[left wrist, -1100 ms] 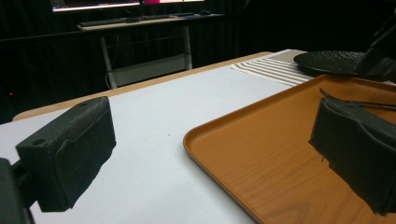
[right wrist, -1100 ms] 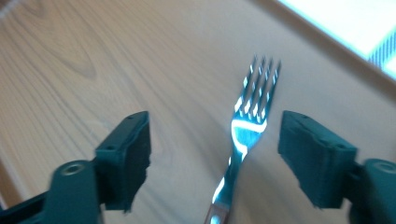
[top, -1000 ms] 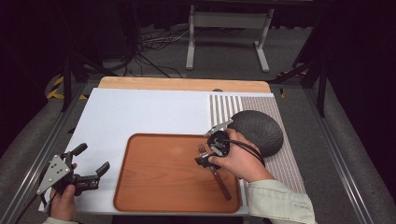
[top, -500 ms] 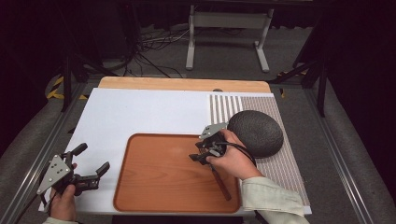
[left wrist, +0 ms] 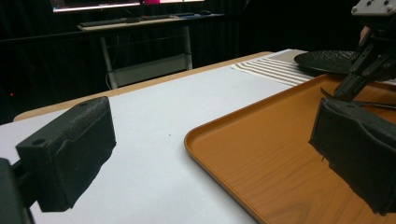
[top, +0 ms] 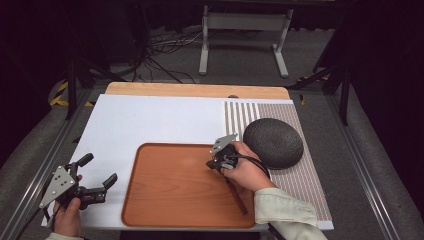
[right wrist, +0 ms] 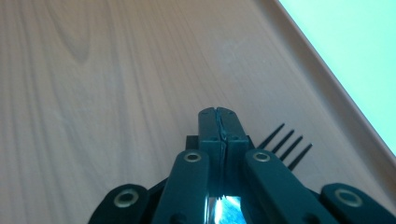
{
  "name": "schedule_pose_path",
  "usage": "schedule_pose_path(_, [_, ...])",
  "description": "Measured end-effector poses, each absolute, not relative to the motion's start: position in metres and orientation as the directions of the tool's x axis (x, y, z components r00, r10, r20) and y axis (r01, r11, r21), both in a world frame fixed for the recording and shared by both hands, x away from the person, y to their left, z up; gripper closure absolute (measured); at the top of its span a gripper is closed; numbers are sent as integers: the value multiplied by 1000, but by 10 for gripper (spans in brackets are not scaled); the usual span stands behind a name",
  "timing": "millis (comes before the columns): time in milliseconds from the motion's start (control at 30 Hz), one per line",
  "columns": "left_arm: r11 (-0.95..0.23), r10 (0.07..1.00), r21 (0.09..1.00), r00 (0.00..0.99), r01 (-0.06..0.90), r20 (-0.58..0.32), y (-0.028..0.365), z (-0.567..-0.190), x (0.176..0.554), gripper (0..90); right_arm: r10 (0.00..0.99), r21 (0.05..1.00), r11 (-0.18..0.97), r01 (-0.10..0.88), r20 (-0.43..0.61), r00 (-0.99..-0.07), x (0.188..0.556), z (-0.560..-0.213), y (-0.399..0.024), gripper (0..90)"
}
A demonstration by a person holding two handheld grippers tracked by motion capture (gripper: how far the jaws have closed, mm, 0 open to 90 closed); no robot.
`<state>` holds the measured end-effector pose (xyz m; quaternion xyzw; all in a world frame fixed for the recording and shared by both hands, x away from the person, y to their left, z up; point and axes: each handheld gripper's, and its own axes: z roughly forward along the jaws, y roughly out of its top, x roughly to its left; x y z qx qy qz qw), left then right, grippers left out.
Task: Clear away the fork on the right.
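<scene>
High view: brown wooden tray point(top: 170, 200) on white table point(top: 145, 120); right gripper point(top: 218, 163) near tray's far right rim, dark round plate point(top: 273, 141) just beyond.

Left gripper view: left gripper point(left wrist: 210, 158) spread, empty, straddling the tray's rim.

Right gripper view: jaws just closed, pressed together; black fork point(right wrist: 285, 143) lies beneath on tray, not visibly pinched.

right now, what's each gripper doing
left gripper: fingers open, empty
right gripper: fingers just closed, shut over the fork; grip on it unclear
</scene>
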<state>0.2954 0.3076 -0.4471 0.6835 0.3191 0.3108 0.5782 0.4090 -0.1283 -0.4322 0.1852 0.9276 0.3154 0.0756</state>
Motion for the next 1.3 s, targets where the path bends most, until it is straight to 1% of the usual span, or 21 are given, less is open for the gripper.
schedule_pose_path(400, [-128,796,989,603,77,56,308,-447,296,9,399,577,759,302,-45,-916,412,-437,-130,900])
schedule_pose_path(700, [-128,796,989,603,77,56,308,-447,296,9,436,563,759,327,-67,-898,416,-437,-137,900])
schedule_pose_path(1300, [-131,796,988,602,78,58,308,-447,296,9,502,547,743,387,-73,-862,422,-435,-160,900])
